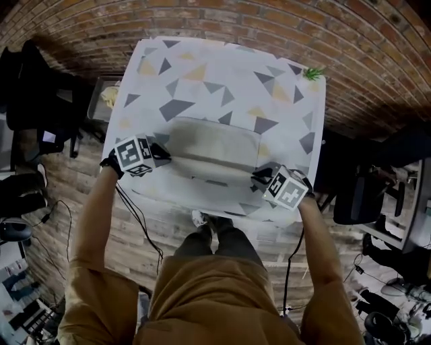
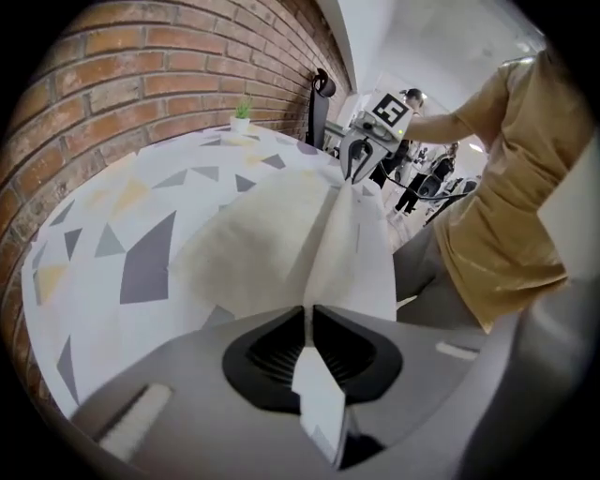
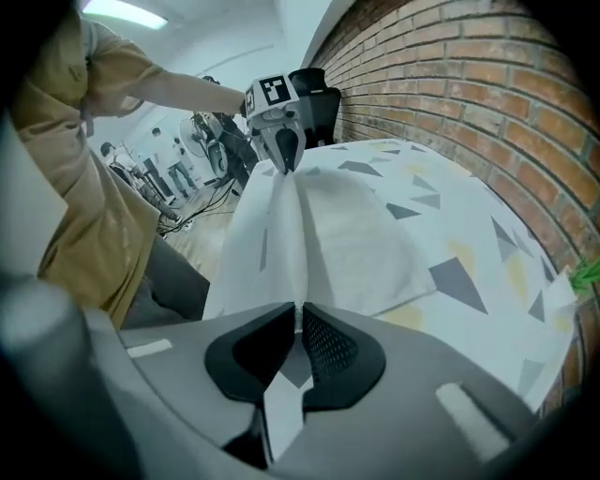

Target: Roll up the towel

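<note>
A pale beige towel point(image 1: 212, 143) lies flat across the middle of the table with the triangle-patterned cloth point(image 1: 202, 74). My left gripper point(image 1: 165, 156) is shut on the towel's near left corner and my right gripper point(image 1: 258, 178) is shut on its near right corner. In the left gripper view the pinched fabric rises as a taut ridge from my jaws point(image 2: 308, 314) across to the right gripper point(image 2: 354, 169), with the towel point(image 2: 253, 244) sloping off to the left. The right gripper view shows the same ridge from my jaws point(image 3: 299, 314) to the left gripper point(image 3: 286, 155). White patterned cloth seems caught in the pinch too.
A small green plant point(image 1: 313, 72) stands at the table's far right corner against the brick wall point(image 1: 269, 20). The person's legs are at the near table edge. Dark chairs point(image 1: 34, 87) stand left and right of the table, and cables point(image 1: 138, 222) trail on the wooden floor.
</note>
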Demonstrator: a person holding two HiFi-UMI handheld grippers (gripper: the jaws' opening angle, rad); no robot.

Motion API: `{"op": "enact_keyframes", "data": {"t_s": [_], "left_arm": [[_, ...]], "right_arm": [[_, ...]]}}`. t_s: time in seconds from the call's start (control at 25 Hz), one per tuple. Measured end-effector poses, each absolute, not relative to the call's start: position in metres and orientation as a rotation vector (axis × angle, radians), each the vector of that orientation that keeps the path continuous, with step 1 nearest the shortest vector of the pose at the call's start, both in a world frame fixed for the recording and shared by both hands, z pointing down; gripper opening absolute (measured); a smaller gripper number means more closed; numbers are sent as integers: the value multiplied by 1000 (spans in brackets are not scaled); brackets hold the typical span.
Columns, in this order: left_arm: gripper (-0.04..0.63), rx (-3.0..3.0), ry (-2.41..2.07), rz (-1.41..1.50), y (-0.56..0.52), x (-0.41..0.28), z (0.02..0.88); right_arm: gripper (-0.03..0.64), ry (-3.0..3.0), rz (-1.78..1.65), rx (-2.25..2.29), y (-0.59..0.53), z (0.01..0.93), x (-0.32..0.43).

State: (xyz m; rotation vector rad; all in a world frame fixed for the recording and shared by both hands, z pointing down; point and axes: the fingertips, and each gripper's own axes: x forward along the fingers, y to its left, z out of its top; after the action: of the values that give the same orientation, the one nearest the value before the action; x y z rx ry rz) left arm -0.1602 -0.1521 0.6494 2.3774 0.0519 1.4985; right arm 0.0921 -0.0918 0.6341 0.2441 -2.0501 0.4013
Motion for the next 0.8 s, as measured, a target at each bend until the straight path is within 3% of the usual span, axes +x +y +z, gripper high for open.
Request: {"op": "enact_keyframes", "data": {"t_s": [0.4, 0.52, 0.68, 0.8], "left_arm": [[98, 2386, -49, 1485, -180, -157, 664], [243, 2464, -222, 1408, -189, -167, 655], [244, 2627, -391, 1334, -171, -168, 617], [241, 2747, -339, 1483, -135, -158, 615]], "right_arm": [[36, -2013, 388, 382, -116, 653, 102], [118, -2011, 319, 493, -126, 647, 113], [118, -2017, 83, 529, -117, 621, 113], [118, -2011, -70, 428, -86, 623, 93]]}}
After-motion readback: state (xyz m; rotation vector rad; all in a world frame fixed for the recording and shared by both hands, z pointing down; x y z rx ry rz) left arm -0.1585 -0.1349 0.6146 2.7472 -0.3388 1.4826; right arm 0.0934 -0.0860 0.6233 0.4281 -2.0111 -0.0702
